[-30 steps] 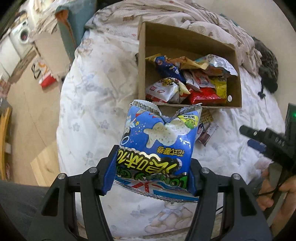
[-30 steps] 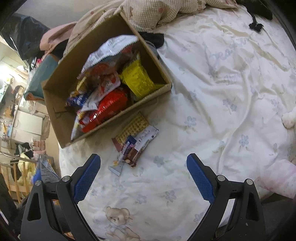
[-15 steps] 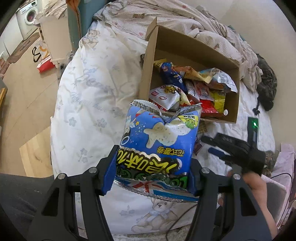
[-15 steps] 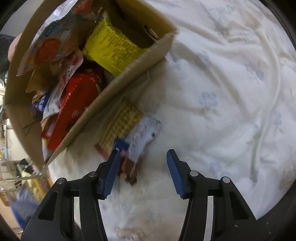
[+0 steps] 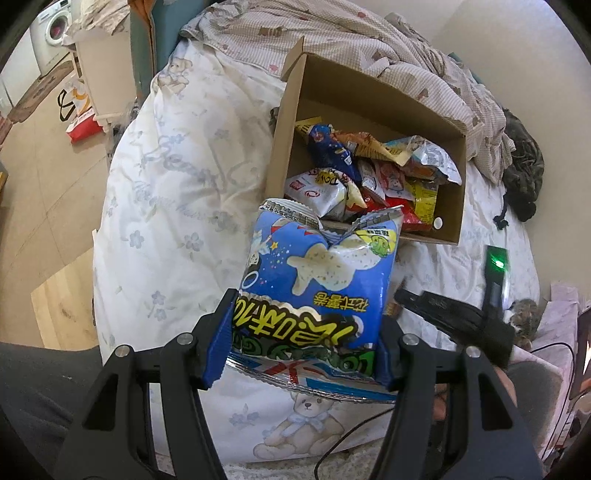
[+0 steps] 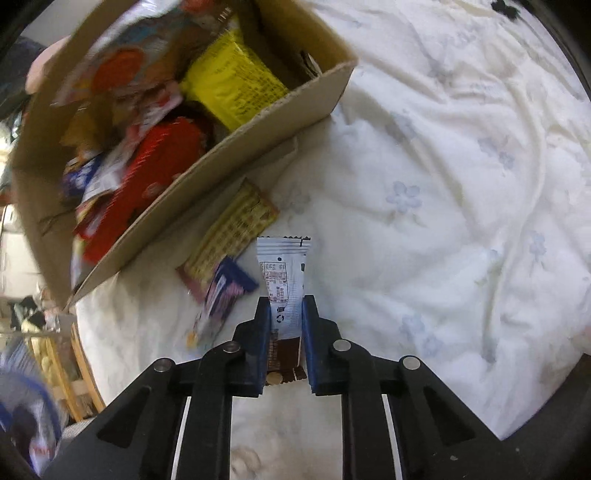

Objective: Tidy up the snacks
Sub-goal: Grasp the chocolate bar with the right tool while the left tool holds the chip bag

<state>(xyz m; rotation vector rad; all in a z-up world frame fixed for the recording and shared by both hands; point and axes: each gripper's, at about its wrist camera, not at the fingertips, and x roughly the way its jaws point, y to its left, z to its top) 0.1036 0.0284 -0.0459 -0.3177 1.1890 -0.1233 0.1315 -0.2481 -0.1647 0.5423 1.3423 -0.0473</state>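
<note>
My left gripper (image 5: 306,332) is shut on a blue puffed snack bag (image 5: 317,273), held above the bed just in front of an open cardboard box (image 5: 288,122) filled with several snack packs. My right gripper (image 6: 284,314) points down at the sheet, its jaws closing with a white and brown snack bar (image 6: 282,266) between them; both pads touch the bar's sides. Left of the bar lie a yellow wafer pack (image 6: 232,229) and a blue and purple wrapper (image 6: 221,291), close to the box's front wall (image 6: 236,147).
The box sits on a white flowered duvet (image 5: 177,192). A checked blanket (image 5: 369,48) is bunched behind it, and a dark garment (image 5: 524,173) lies at the right. The bed's left edge drops to a wooden floor with a washing machine (image 5: 51,33) beyond.
My right gripper came down to the sheet and its jaws drew in from wide open onto the snack bar. The left gripper kept its hold on the blue bag and barely moved.
</note>
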